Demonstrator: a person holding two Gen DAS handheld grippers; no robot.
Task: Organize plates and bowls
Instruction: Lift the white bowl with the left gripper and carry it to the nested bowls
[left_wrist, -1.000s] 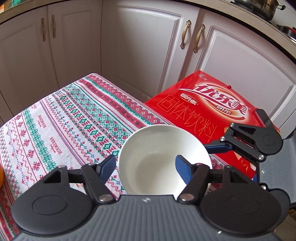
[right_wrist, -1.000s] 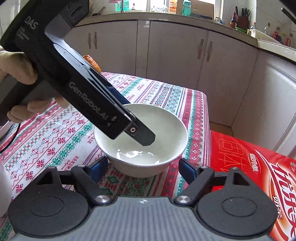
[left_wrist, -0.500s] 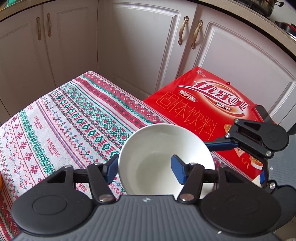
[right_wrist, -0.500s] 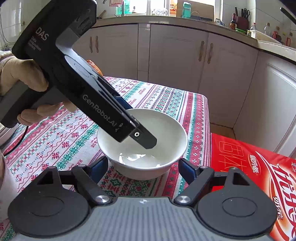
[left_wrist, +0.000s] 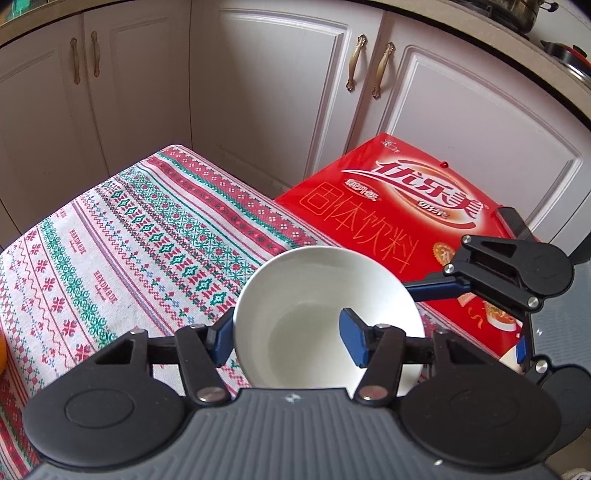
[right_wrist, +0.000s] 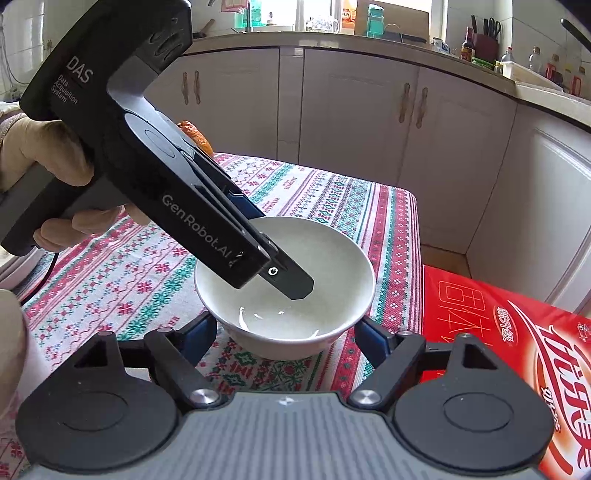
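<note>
A white bowl (left_wrist: 314, 295) stands on the patterned tablecloth (left_wrist: 129, 258) near the table's corner. My left gripper (left_wrist: 286, 336) is shut on its wall, one blue pad outside the rim and the other inside. In the right wrist view this left gripper (right_wrist: 273, 243) reaches down into the bowl (right_wrist: 332, 258) from the upper left, held by a gloved hand (right_wrist: 55, 155). My right gripper (right_wrist: 286, 338) has the bowl's base between its jaws, which are closing; the pads flank the bowl without visibly pressing on it. It shows as the right gripper (left_wrist: 472, 321) beside the bowl.
A red printed carton (left_wrist: 406, 206) lies just past the table's edge, close to the bowl. White cabinet doors (left_wrist: 277, 110) rise behind the table. An orange object (right_wrist: 195, 136) peeks out behind the left gripper. The tablecloth (right_wrist: 332, 192) is bare beyond the bowl.
My left jaws have drawn together onto the bowl's wall. The right jaws have narrowed a little around the bowl. Neither hand has shifted noticeably.
</note>
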